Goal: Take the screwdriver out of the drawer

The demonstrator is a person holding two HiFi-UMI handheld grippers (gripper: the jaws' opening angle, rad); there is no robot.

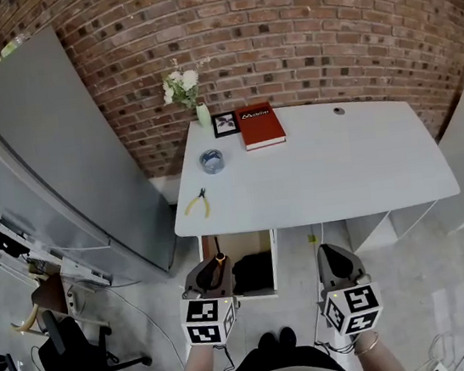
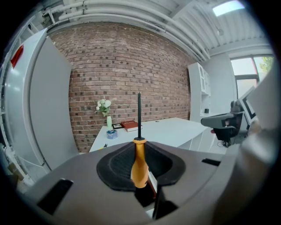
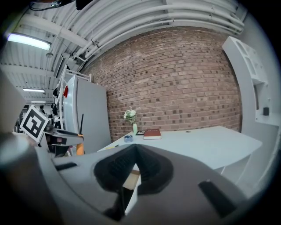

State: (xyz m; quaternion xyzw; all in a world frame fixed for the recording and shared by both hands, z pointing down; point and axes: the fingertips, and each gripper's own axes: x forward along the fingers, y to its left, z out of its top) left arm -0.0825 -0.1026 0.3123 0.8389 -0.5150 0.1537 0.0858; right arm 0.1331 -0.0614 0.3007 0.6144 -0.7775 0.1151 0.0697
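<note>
My left gripper is shut on the screwdriver just above the open drawer under the white table's front left. In the left gripper view the orange handle sits between the black pads, and the black shaft stands upright above the left gripper. My right gripper hangs to the right of the drawer, in front of the table edge. Seen in its own view, the right gripper has its pads together with nothing between them. A dark object lies inside the drawer.
On the table lie yellow pliers, a tape roll, a red book, a small picture frame and a vase of flowers. A tall grey cabinet stands left. An office chair is at lower left.
</note>
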